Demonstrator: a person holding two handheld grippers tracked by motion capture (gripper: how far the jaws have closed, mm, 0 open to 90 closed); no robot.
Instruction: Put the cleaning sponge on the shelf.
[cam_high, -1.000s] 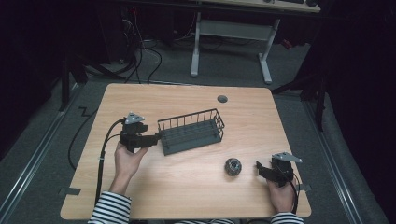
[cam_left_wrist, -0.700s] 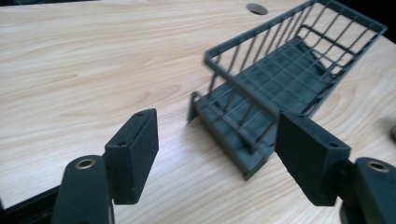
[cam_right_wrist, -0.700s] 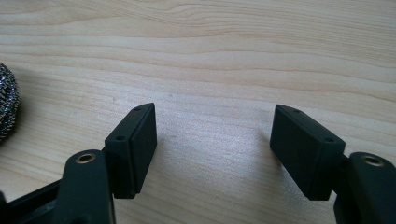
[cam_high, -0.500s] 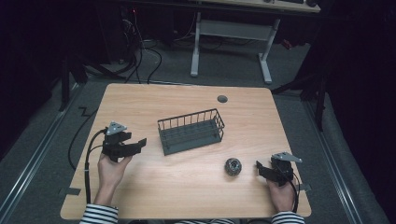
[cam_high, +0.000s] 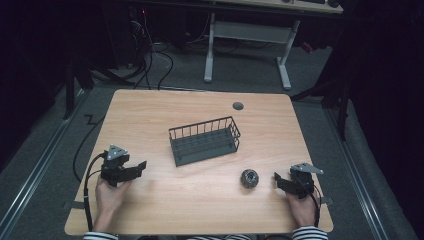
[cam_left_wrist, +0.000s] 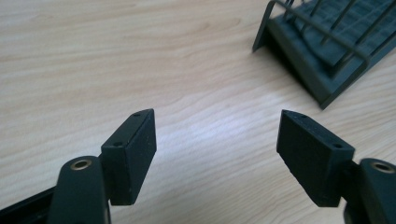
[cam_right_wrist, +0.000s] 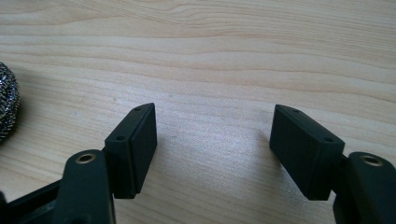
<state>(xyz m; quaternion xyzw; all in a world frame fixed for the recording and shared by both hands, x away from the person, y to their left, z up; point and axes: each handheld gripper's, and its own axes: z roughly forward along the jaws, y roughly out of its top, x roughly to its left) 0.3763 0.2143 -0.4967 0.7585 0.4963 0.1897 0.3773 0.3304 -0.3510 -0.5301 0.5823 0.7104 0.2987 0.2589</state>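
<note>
On the tabletop (cam_high: 200, 200), the left gripper (cam_high: 131, 170) and right gripper (cam_high: 283, 182) rest at opposite near corners, jaws wide apart and empty, apparently parked; a steel scourer (cam_high: 249, 177) lies just beside the right gripper, near the wire basket (cam_high: 204, 141).

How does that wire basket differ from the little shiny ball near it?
The wire basket is dark, rectangular and open-topped, while the ball is round, silvery scouring mesh. The basket is far larger and sits mid-table; the ball lies nearer the right gripper. Both rest on the wooden table, untouched by either gripper.
</note>
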